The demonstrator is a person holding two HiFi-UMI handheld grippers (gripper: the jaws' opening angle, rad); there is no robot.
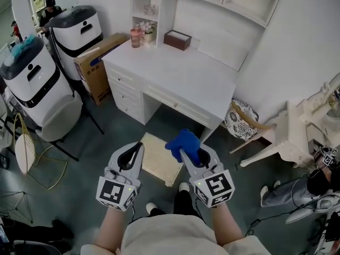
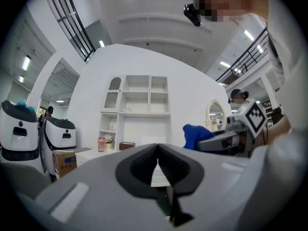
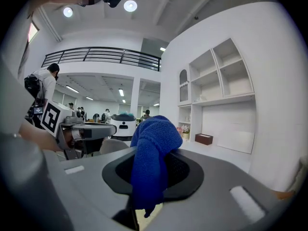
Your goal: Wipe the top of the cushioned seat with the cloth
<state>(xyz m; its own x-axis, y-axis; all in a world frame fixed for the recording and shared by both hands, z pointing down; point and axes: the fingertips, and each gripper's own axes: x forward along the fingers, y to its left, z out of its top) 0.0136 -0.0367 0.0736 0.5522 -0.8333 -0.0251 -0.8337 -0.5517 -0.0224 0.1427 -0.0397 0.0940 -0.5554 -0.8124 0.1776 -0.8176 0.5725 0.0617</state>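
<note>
The cushioned seat (image 1: 156, 161) is a beige square stool on the grey floor in front of the white desk, and in the head view it shows between my two grippers. My right gripper (image 1: 185, 152) is held above the seat's right edge, shut on a blue cloth (image 1: 184, 143). The cloth (image 3: 153, 146) bunches over the right gripper (image 3: 152, 154) and hangs down between its jaws. My left gripper (image 1: 136, 151) hovers over the seat's left edge with its jaws shut and nothing between them (image 2: 157, 148). The cloth (image 2: 196, 134) also shows in the left gripper view, off to the right.
A white desk (image 1: 180, 73) with drawers stands beyond the seat, with a brown box (image 1: 177, 39) and a pink cup (image 1: 136, 37) on it. A cardboard box (image 1: 96, 62) and two white machines (image 1: 37, 86) stand to the left. A tipped white chair (image 1: 287, 137) lies at right.
</note>
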